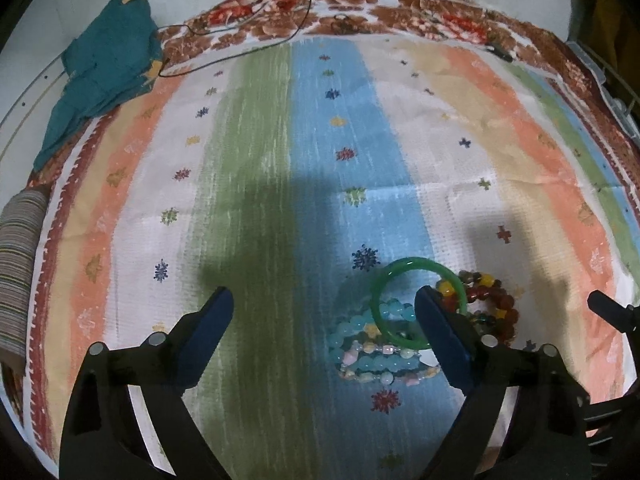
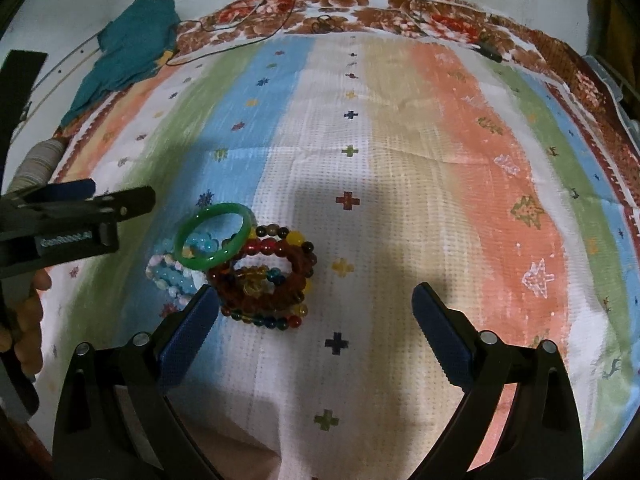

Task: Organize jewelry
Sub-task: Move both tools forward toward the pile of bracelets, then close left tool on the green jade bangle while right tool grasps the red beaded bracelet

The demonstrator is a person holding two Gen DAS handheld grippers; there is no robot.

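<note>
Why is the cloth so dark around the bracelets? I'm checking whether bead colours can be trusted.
Left wrist view: shadow covers the bead bracelets and green bangle. Right wrist view: shadow reaches the red-brown beads; fisheye bends the cloth's stripes.

Dim, heavy shadows, fisheye-warped dark edges

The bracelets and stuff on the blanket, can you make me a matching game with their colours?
Things:
1. bangle
2. folded cloth
3. left gripper fingers
4. blanket's far border

Colours:
A. teal
B. brown and red flowers
C. bright green
D. dark blue

Pairs: 1-C, 2-A, 3-D, 4-B
</note>
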